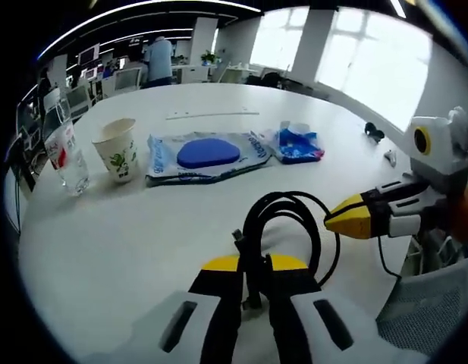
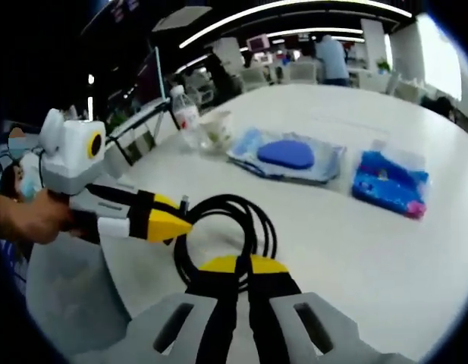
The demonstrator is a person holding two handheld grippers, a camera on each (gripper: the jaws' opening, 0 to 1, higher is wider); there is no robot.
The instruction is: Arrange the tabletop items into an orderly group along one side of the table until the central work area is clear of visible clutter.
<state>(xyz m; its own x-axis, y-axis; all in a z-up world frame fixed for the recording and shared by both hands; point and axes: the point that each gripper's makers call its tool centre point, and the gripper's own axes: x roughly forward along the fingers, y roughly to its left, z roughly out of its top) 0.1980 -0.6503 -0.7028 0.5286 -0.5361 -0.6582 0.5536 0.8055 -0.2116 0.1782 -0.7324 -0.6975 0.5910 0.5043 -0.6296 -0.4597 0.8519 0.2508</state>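
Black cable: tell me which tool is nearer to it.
Left. The left tool is clamped on the black cable, which runs between its jaws; the right tool is alongside, its tip at the loop's edge.

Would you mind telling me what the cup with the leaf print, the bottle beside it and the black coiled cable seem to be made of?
The white cup with green leaf print looks like matte paper, with a rolled rim. The clear bottle seems thin glossy plastic: see-through, with highlights. The black coiled cable looks rubber- or plastic-sheathed, smooth with a slight sheen, bending in loose loops.
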